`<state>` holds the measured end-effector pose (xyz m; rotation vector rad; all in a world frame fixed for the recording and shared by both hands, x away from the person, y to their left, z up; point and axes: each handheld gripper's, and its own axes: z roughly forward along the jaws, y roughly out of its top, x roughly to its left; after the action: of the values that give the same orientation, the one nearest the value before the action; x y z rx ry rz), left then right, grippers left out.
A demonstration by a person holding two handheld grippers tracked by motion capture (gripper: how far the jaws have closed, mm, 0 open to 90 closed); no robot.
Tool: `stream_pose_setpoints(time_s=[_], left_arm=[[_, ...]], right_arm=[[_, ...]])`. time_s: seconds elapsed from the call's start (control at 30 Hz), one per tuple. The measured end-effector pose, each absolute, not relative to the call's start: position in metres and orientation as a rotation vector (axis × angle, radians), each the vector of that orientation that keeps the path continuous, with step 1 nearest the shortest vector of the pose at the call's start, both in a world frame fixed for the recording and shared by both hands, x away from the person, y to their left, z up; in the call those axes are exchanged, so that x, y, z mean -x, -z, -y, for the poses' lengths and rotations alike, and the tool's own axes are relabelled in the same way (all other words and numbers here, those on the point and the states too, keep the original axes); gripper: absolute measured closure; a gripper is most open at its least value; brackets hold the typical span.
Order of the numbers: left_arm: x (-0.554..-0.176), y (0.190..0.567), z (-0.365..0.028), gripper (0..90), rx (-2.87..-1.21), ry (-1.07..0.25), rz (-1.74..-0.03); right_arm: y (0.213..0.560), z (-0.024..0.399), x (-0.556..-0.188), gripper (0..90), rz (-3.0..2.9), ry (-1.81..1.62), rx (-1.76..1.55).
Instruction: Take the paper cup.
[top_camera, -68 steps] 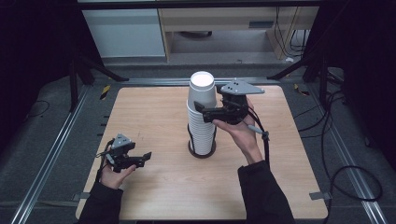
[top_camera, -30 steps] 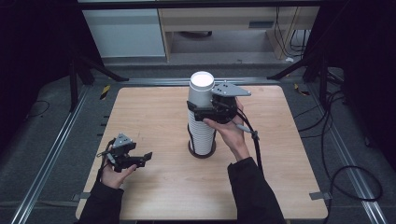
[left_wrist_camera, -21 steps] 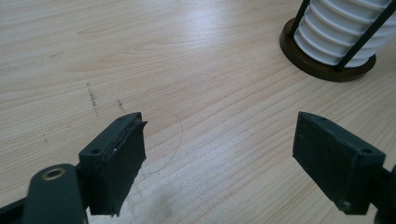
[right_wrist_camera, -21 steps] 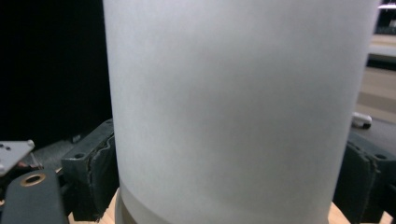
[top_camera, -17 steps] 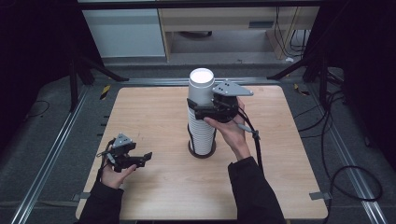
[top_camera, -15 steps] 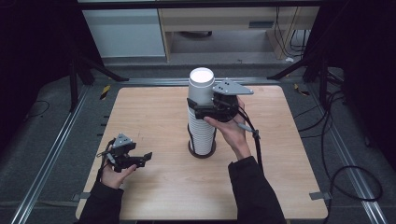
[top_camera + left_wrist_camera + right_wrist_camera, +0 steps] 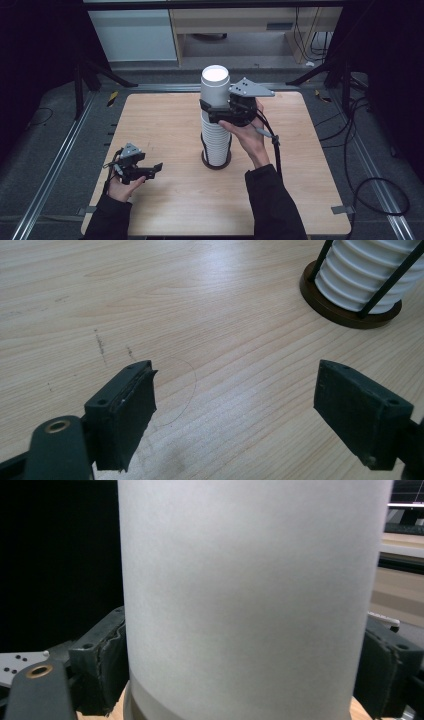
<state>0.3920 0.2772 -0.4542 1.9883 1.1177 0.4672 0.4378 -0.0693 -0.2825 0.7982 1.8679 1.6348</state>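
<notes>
At the middle of the table, the right tool clasps the top cup of a tall white stack standing on one dark round base; its jaws press the wall from both sides. The paper-thin cup looks light and easily crushed, best held gently just under the rim. The cups below are too many to count. The left tool hangs released, holding nothing.
</notes>
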Motion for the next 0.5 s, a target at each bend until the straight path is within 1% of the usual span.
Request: stream_pose_setpoints(time_s=[0.33, 0.5], left_arm=[[-0.392, 0.454, -0.278, 16.2, -1.987, -0.465, -1.119], [-0.392, 0.454, -0.278, 16.2, -1.987, -0.466, -1.119]], right_arm=[[0.267, 0.069, -0.437, 12.8, -1.851, -1.652, -0.771], [0.253, 0.071, -0.434, 13.0, -1.832, -1.654, -0.75]])
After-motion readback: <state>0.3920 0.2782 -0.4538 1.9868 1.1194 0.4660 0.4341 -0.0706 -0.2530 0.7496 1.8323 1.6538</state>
